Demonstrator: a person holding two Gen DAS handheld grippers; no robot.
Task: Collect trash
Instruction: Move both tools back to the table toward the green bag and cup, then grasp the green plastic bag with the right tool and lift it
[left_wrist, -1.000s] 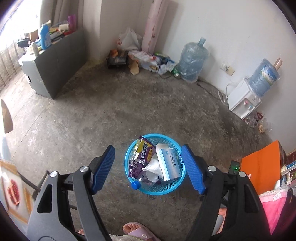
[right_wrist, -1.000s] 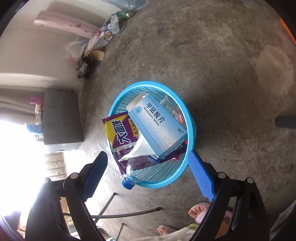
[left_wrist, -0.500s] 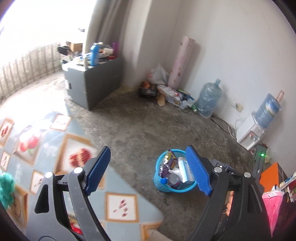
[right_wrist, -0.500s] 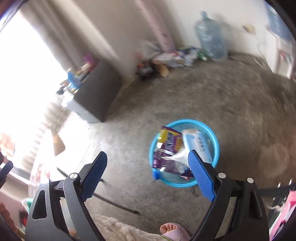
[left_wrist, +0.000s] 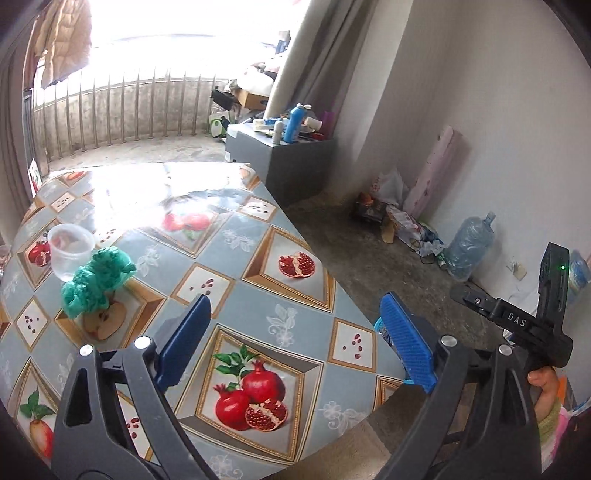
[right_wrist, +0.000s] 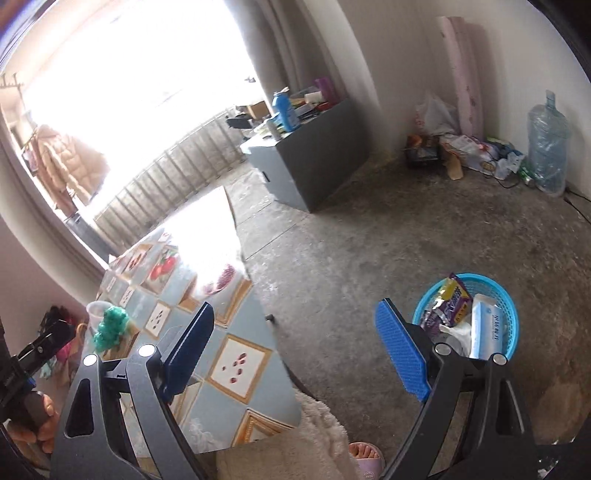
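Two grippers fill the lower part of our views, and both are released with nothing between their blue pads. Our left gripper (left_wrist: 295, 341) has just been spreading its jaws wider, and it hangs over the table (left_wrist: 258, 254) with the fruit-print cloth, above a panel of pomegranates in the lower centre of the frame. Our right gripper (right_wrist: 295, 347) stands equally wide, with one pad over the table's near corner and the other over bare concrete floor (right_wrist: 369, 240); its dark body also shows at the right edge of the left wrist view, held in a hand (left_wrist: 546, 387).

On the table at the left of the left wrist view lies a crumpled green plastic bag (left_wrist: 96, 282), touching a clear plastic cup (left_wrist: 70, 249) just behind it. Both also appear small at the lower left of the right wrist view.

Down on the floor, at the lower right of the right wrist view, sits the blue trash basket (right_wrist: 498, 291), holding a purple snack wrapper (right_wrist: 452, 301), a white-and-blue box (right_wrist: 487, 332) and some clear plastic. A grey cabinet (right_wrist: 317, 162) stands further back, with a large water jug (right_wrist: 546, 147) against the wall at the upper right.
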